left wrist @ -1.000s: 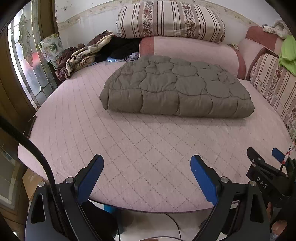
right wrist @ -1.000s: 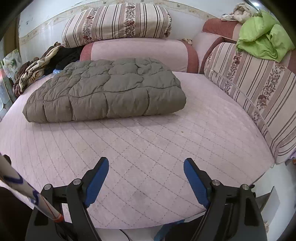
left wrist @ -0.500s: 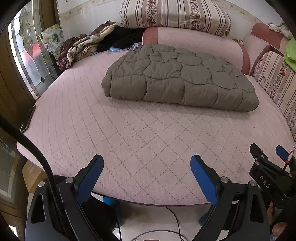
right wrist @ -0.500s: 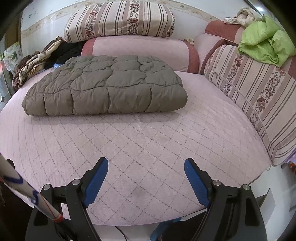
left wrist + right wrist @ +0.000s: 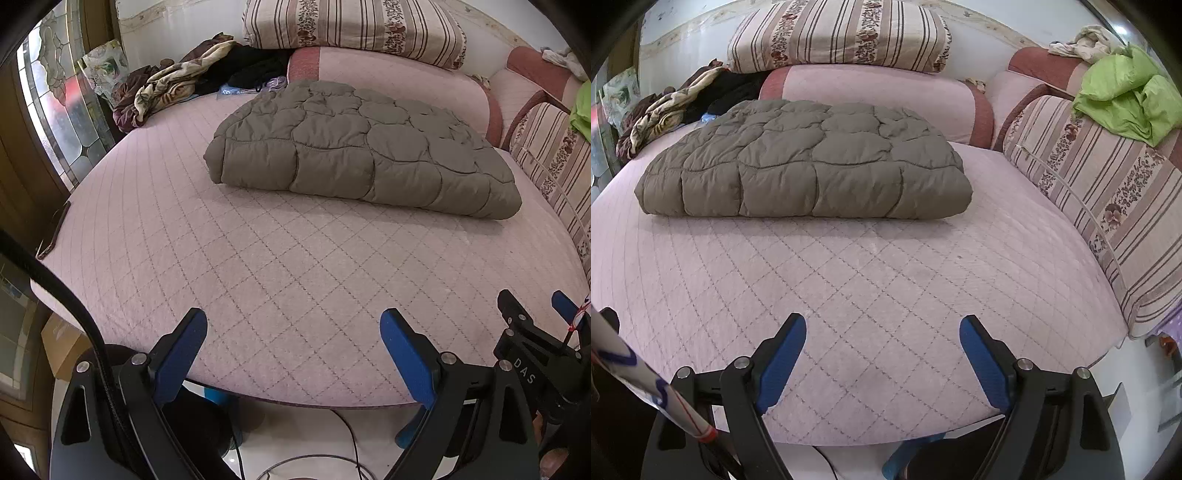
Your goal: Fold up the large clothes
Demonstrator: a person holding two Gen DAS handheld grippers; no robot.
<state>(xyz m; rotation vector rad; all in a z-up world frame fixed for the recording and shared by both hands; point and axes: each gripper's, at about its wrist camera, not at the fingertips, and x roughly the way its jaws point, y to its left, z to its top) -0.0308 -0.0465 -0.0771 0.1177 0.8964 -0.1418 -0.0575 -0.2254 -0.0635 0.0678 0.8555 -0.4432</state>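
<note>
Both wide-spread, empty blue-padded grippers, left gripper (image 5: pixel 293 341) and right gripper (image 5: pixel 882 347), have edged toward the folded grey-brown puffy quilted garment (image 5: pixel 809 166) mid-bed, whose slippery bulk could spring open under a shallow pinch.

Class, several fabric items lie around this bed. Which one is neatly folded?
The grey-brown quilted coat in the middle of the bed. The patterned clothes by the window and the green jacket lie crumpled.
</note>
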